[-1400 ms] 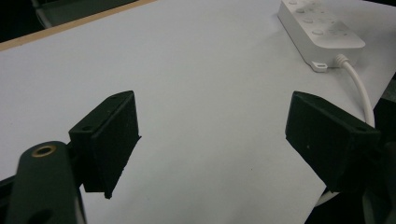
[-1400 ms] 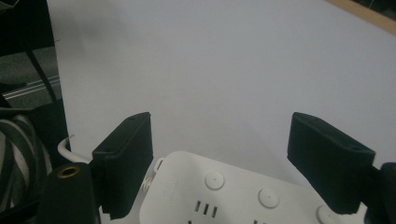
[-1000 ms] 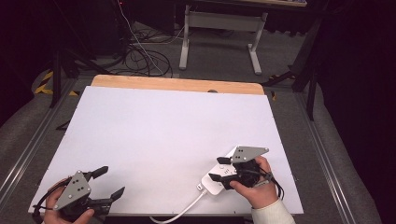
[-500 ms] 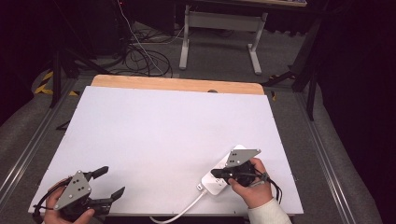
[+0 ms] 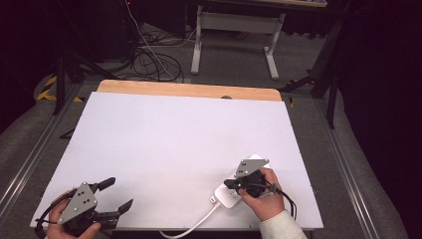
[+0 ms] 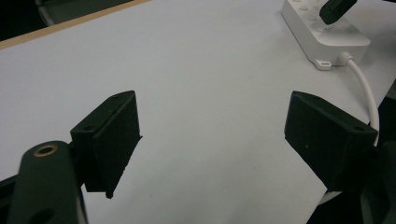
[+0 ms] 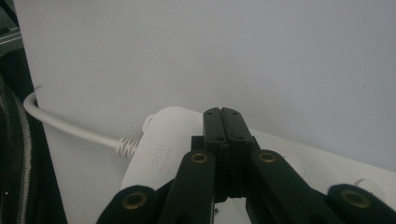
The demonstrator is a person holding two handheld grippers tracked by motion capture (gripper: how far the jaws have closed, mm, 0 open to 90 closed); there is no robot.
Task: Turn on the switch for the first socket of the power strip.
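White tabletop (image 5: 164, 139): R tongs (image 7: 226, 116) now clenched empty over power strip (image 5: 230, 195), L tongs (image 5: 113, 195) wide apart, unmoved.

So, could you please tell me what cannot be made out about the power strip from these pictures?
- Power strip, high view: the right gripper and hand cover its middle.
- Its sockets, right gripper view: hidden behind the shut jaws; whether they touch it is unclear.
- Its cable: cut off at the table's near edge.
- Left gripper view: far end cropped.

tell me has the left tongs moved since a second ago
No. In the high view the left tongs sit at the same spot by the near left corner of the white rectangular table top, jaws open as before.
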